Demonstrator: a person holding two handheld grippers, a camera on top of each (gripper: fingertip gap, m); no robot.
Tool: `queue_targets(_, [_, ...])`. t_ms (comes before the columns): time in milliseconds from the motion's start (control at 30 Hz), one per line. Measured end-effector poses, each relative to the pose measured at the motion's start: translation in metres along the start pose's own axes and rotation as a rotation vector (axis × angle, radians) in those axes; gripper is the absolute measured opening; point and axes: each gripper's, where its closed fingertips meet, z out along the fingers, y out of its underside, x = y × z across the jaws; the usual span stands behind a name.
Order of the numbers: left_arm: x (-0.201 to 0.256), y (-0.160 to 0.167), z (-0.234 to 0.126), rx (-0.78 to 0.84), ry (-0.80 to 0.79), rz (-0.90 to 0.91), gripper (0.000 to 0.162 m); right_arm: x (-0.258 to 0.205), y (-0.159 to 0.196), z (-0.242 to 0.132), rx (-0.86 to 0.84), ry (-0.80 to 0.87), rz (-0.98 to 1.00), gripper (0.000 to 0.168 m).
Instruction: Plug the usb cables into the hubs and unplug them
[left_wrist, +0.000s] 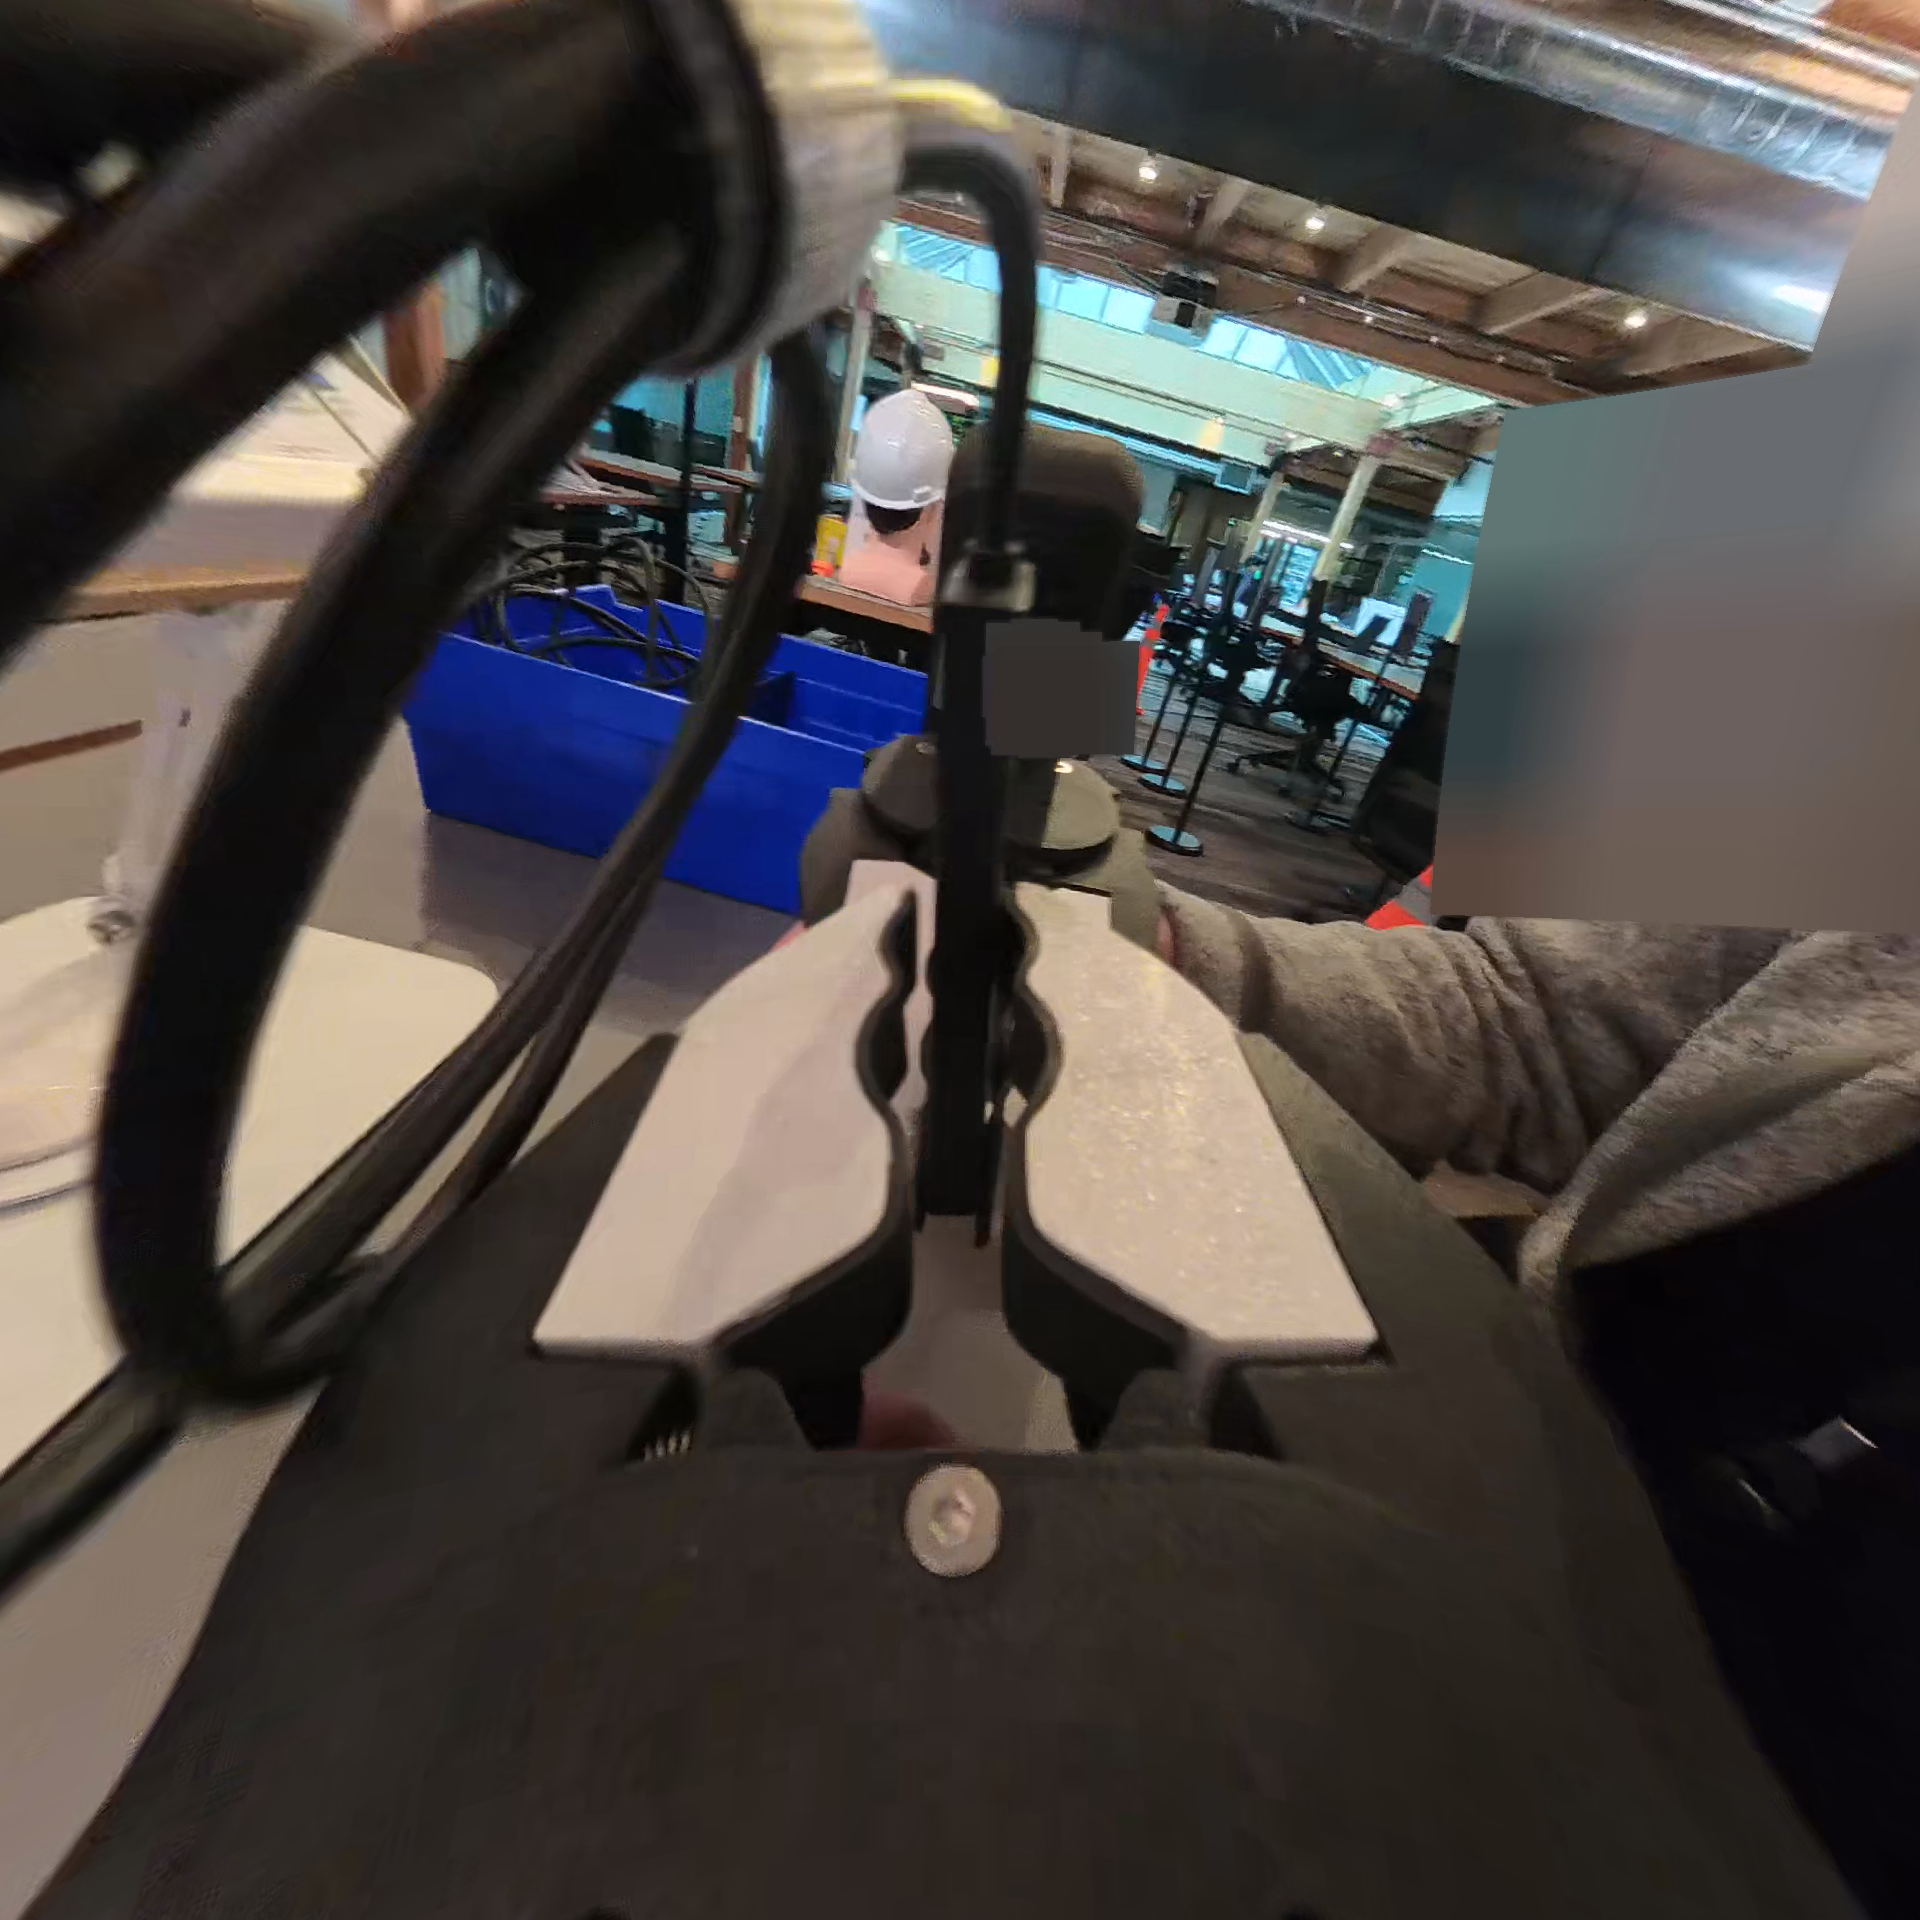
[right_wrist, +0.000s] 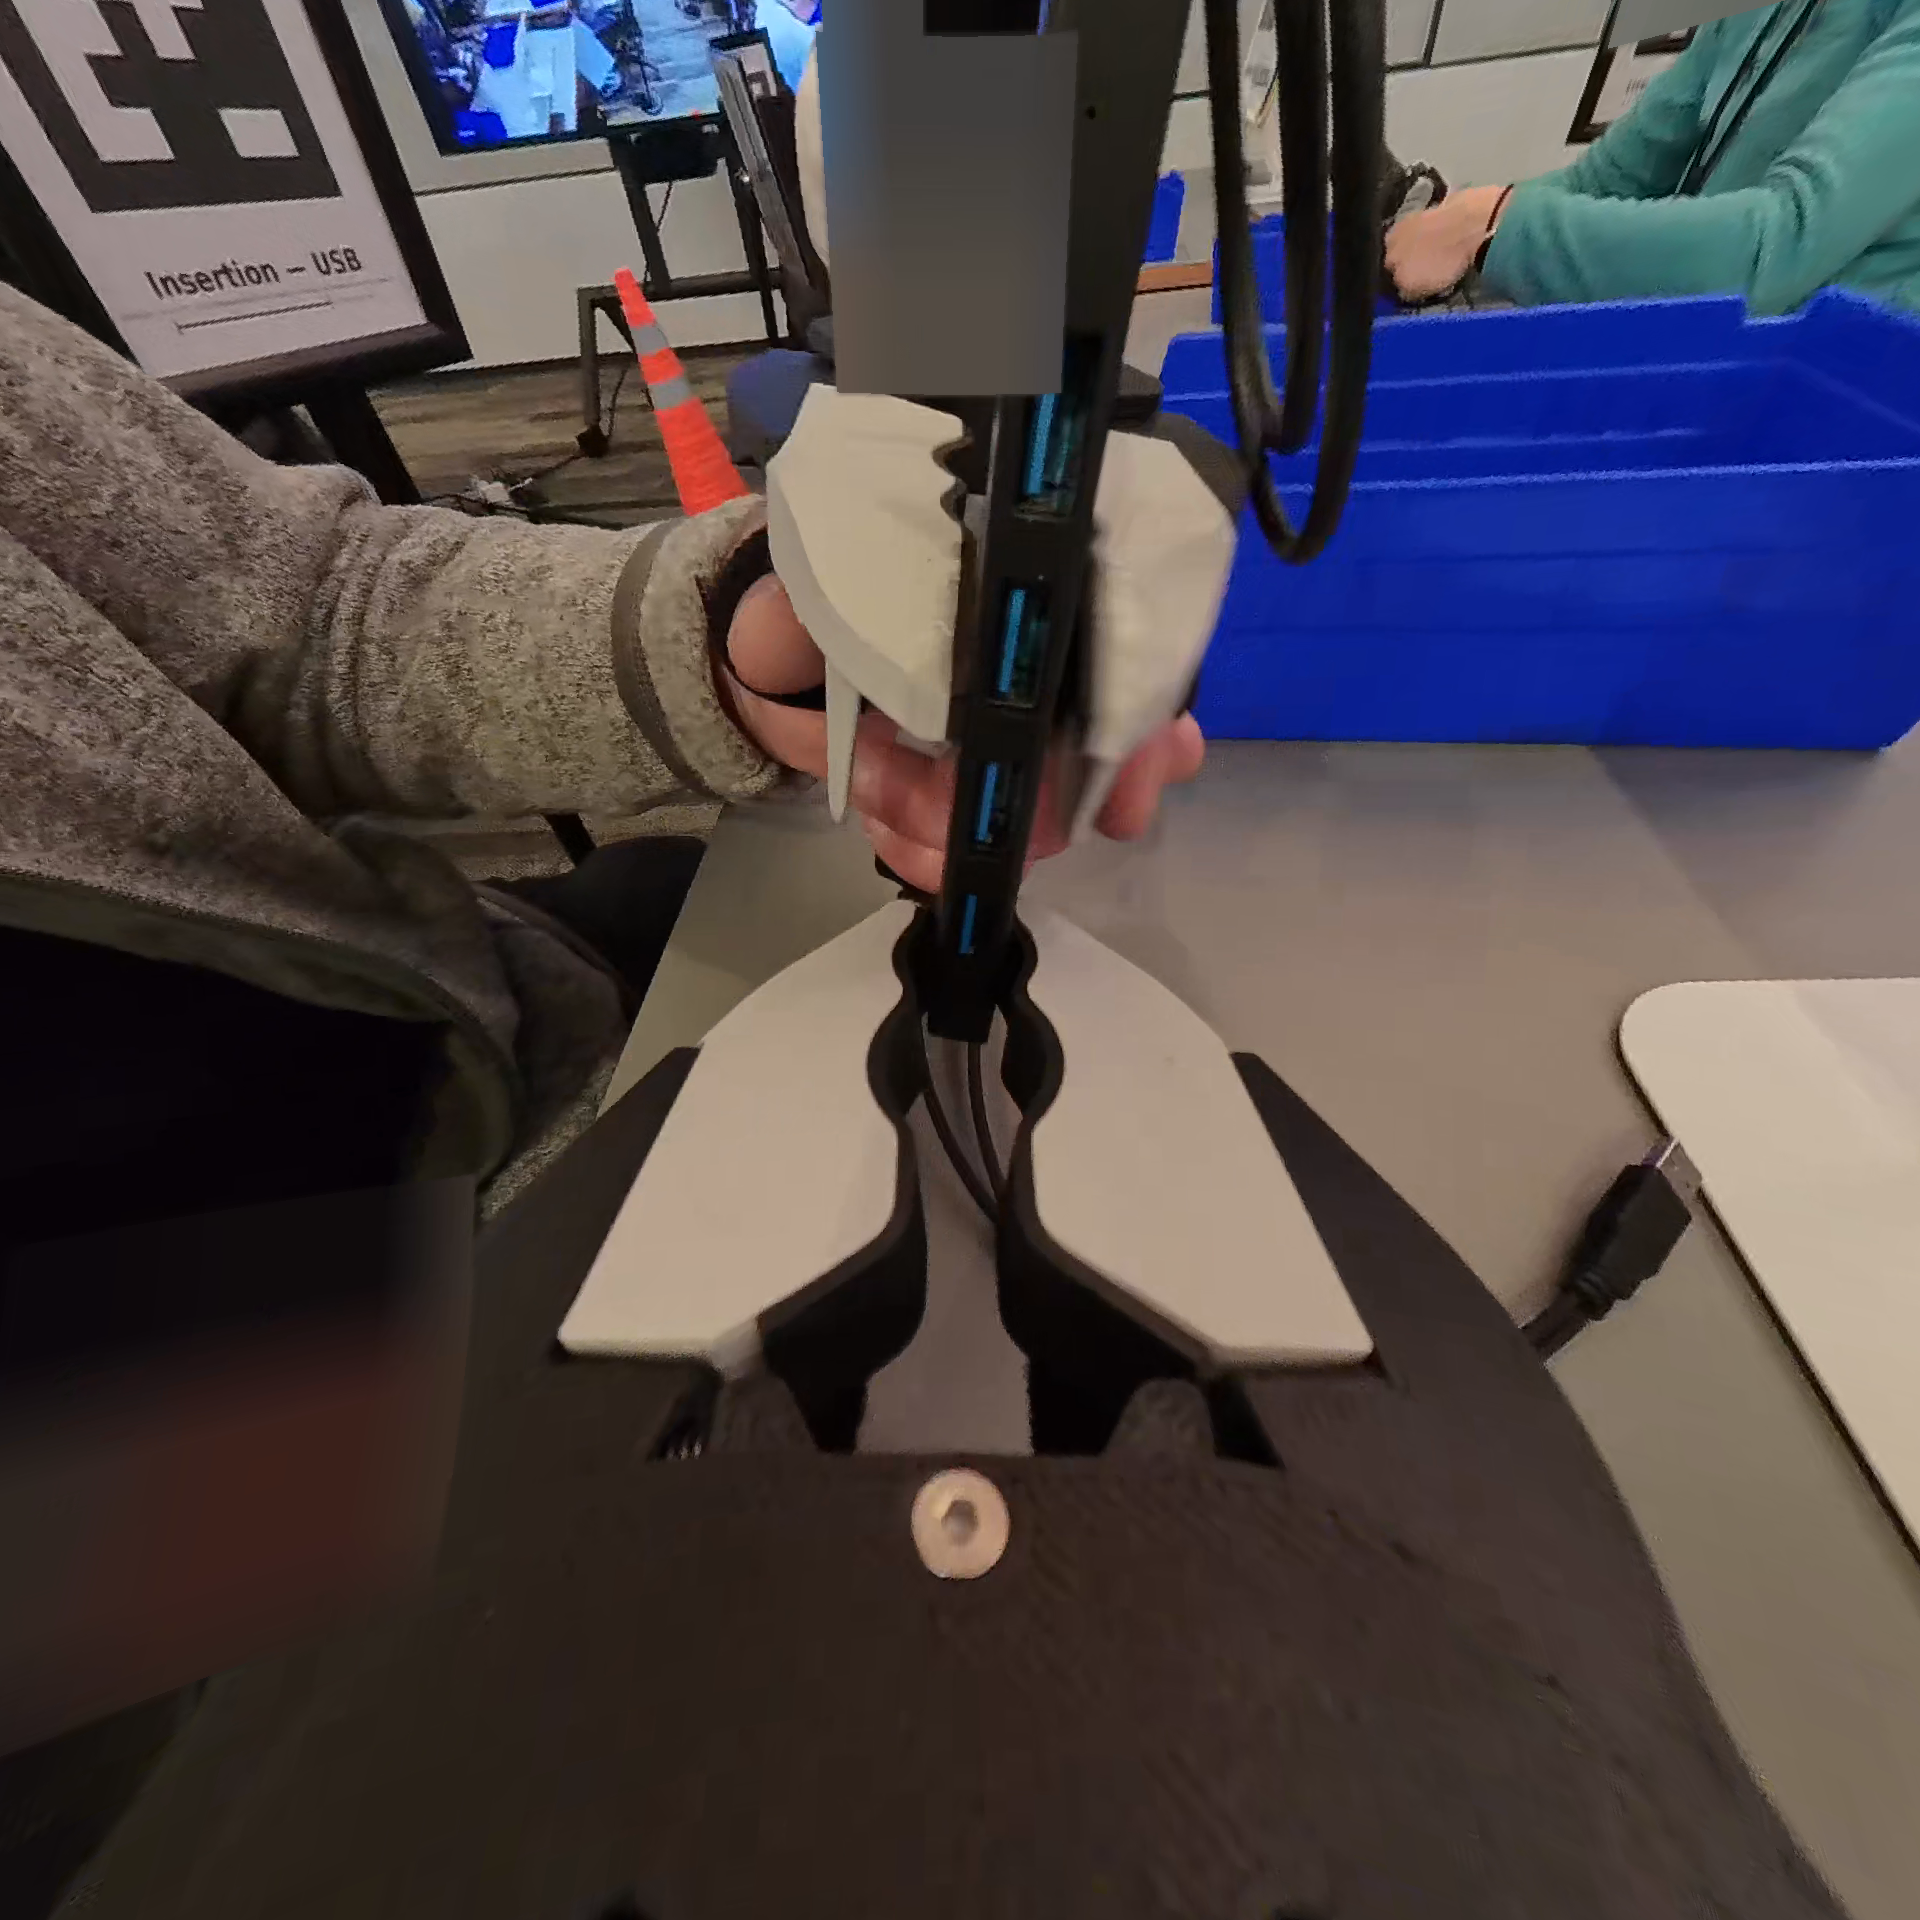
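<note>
Black cable loop (left_wrist: 436, 727) blurred, cut off top-left, hub (right_wrist: 1003, 665) top behind grey patch.

You have even, soft indoor light in both views, with almost no hard shadows. In the left wrist view the small ceiling lamps (left_wrist: 1314, 220) at 12 o'clock shine bright, and the black cable loop (left_wrist: 436, 790) at 10 o'clock is blurred because it is very close. The white fingers (left_wrist: 1174, 1122) sparkle a little. In the right wrist view the blue bin (right_wrist: 1558, 582) at 2 o'clock bends from wide-lens distortion.
</note>
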Motion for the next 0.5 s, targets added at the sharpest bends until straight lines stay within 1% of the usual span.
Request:
queue_targets(67, [0.002, 0.003, -0.001, -0.017, 0.009, 0.016, 0.011, -0.002, 0.002, 0.001, -0.009, -0.032, 0.005, 0.012])
queue_targets(200, [0.000, -0.001, -0.007, -0.003, -0.029, 0.047, 0.011, 0.003, -0.004, 0.005, 0.010, 0.007, -0.002, 0.012])
queue_targets(233, [-0.003, -0.006, -0.011, 0.003, -0.065, 0.075, 0.011, 0.006, -0.005, 0.004, 0.014, 0.022, 0.013, 0.016])
queue_targets(267, [-0.005, -0.010, -0.016, 0.004, -0.088, 0.100, 0.011, 0.008, -0.004, 0.004, -0.001, 0.034, 0.034, 0.033])
queue_targets(300, [-0.006, -0.015, -0.023, 0.003, -0.100, 0.113, 0.011, 0.010, -0.001, 0.002, -0.025, 0.039, 0.043, 0.042])
queue_targets(333, [-0.008, -0.020, -0.031, 0.005, -0.116, 0.117, 0.011, 0.012, 0.004, 0.000, -0.049, 0.050, 0.043, 0.044])
queue_targets(400, [-0.011, -0.025, -0.047, 0.001, -0.144, 0.125, 0.011, 0.027, 0.010, -0.011, -0.080, 0.141, 0.063, 0.041])
queue_targets(467, [-0.017, -0.029, -0.061, 0.008, -0.197, 0.132, 0.011, 0.060, 0.024, -0.033, -0.135, 0.334, 0.159, 0.027])
queue_targets(500, [-0.019, -0.029, -0.066, 0.003, -0.218, 0.143, 0.011, 0.073, 0.029, -0.044, -0.134, 0.401, 0.206, 0.027])
